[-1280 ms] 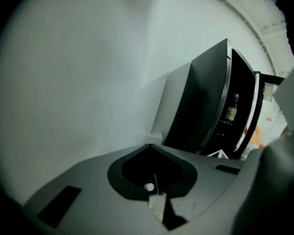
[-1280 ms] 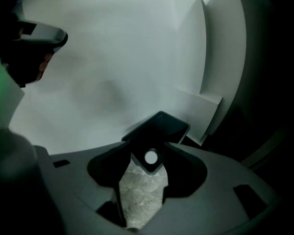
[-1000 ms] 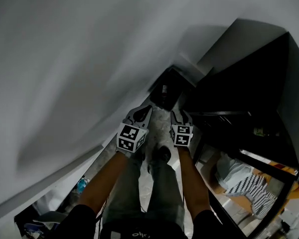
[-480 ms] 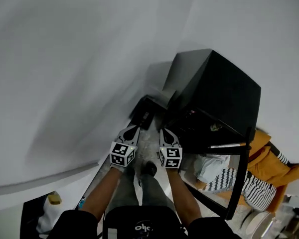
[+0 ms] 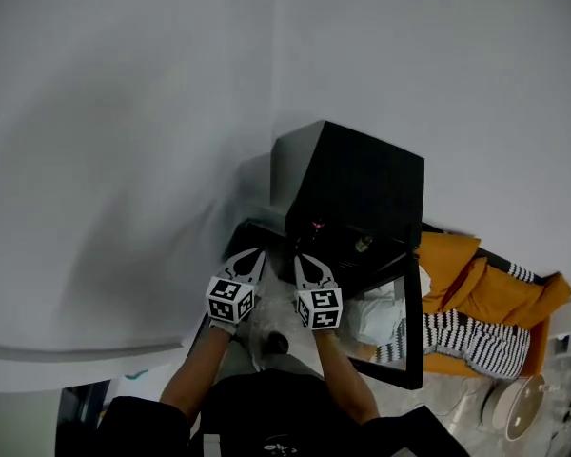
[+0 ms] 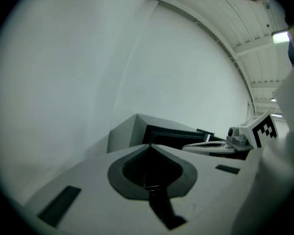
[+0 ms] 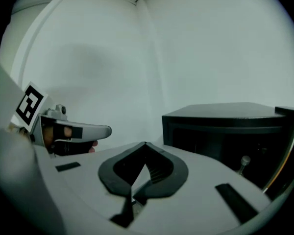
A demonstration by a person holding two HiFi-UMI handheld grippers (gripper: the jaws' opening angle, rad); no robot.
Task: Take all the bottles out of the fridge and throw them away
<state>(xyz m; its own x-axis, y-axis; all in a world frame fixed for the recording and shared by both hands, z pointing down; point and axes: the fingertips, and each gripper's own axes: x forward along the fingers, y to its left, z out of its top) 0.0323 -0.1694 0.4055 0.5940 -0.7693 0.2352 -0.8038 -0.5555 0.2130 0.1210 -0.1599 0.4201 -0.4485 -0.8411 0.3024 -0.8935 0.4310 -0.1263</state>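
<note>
A black mini fridge [image 5: 357, 187] stands against the white wall, and its glass door [image 5: 411, 324] is swung open to the right. Something small and pale [image 5: 364, 245] sits inside; the right gripper view shows it as a rounded top [image 7: 244, 161], and I cannot tell whether it is a bottle. My left gripper [image 5: 255, 254] and right gripper [image 5: 302, 259] are held side by side in front of the fridge, apart from it. Both are shut with nothing between the jaws, which meet at the tip on the left gripper [image 6: 149, 145] and the right gripper [image 7: 145, 144].
Orange cloth [image 5: 481, 288] and striped cloth [image 5: 476, 343] lie to the right of the door. Plates [image 5: 516, 409] sit at the lower right. A low black object [image 5: 259, 230] stands on the floor left of the fridge, near the white wall [image 5: 133, 141].
Both grippers have risen together, still side by side. The view has lifted, so the fridge top and open door now show whole, with more of the room to the right.
</note>
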